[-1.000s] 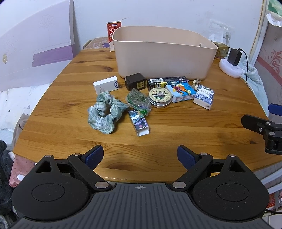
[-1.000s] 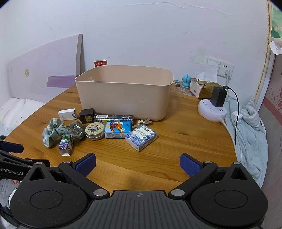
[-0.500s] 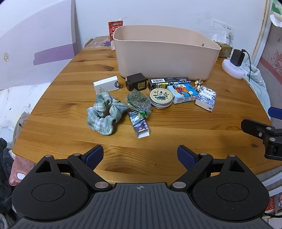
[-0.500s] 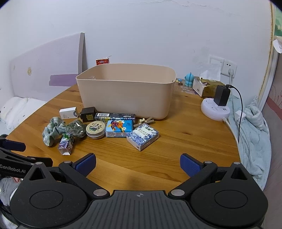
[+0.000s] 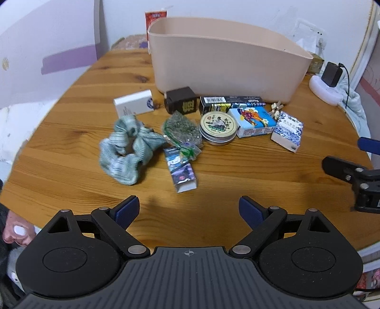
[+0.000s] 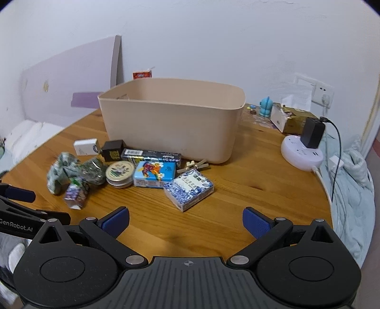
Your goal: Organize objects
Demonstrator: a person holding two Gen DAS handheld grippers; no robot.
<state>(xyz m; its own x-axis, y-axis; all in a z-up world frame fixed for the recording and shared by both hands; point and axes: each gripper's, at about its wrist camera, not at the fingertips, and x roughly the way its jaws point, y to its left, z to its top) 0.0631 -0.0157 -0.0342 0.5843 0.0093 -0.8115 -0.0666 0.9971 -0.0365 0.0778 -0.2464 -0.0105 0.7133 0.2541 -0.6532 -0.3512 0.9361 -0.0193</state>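
A beige plastic bin (image 5: 228,61) (image 6: 171,123) stands at the back of the round wooden table (image 5: 71,133). In front of it lie a green checked scrunchie (image 5: 125,147), a small purple carton (image 5: 181,171), a bag of dried herbs (image 5: 182,128), a round tin (image 5: 218,127), a blue picture box (image 5: 253,121), a blue-white patterned box (image 5: 287,130) (image 6: 188,189), a white box (image 5: 134,104), a black cube (image 5: 181,99) and a long dark box (image 5: 231,102). My left gripper (image 5: 188,211) is open and empty, short of the purple carton. My right gripper (image 6: 186,222) is open and empty, short of the patterned box.
A white power hub with a black charger (image 6: 302,148) sits at the table's right edge by a pale cloth (image 6: 351,180). A tissue box (image 6: 287,118) and a blue figurine (image 6: 265,107) stand behind the bin. A red carton (image 5: 154,19) stands behind its left corner.
Both grippers have moved forward towards the objects, which now look larger and nearer. Both stay open and empty. No object has moved.
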